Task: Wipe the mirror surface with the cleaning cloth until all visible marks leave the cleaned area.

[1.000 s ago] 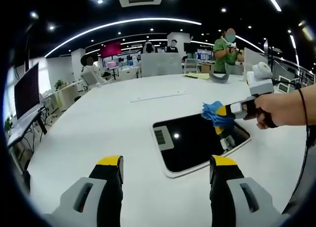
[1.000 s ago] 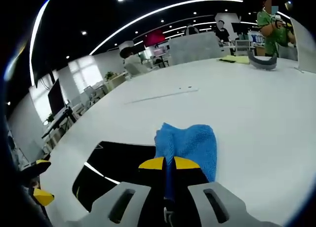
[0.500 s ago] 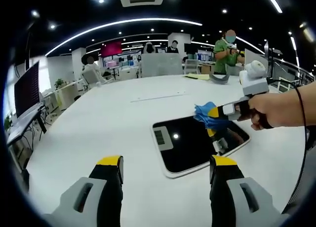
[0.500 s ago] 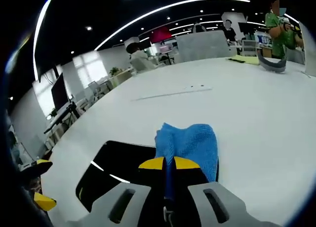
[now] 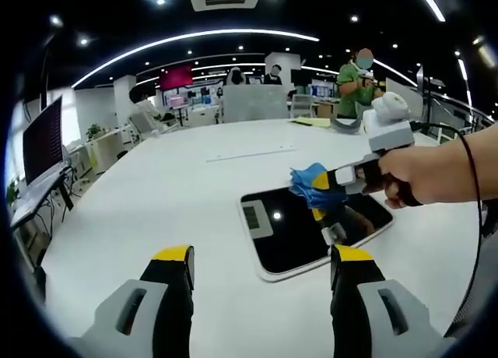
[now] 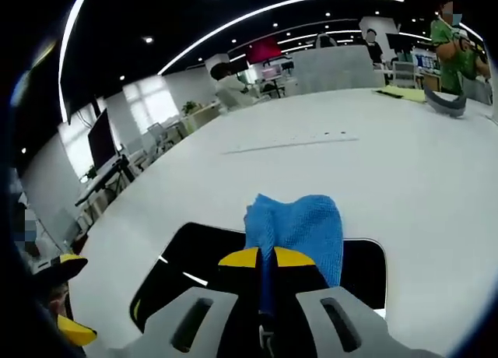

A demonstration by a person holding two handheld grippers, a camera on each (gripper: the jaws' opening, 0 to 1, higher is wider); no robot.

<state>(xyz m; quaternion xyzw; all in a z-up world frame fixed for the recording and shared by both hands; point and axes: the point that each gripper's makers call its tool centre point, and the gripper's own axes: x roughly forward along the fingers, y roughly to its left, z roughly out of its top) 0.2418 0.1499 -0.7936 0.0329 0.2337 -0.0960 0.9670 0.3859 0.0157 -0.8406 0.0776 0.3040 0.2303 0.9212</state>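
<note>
Over the mirror, right gripper jaws clamping blue cloth, left gripper jaws apart.

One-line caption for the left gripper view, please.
Right tool, shut on blue cleaning cloth, over the mirror on the white table.

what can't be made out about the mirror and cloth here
- Whether the blue cloth touches the mirror: left gripper view, angle too shallow to tell.
- Mirror's near part: right gripper view, hidden behind the right hand-held gripper and cloth.
- Marks on the mirror: both views, lost in dark reflections.
</note>
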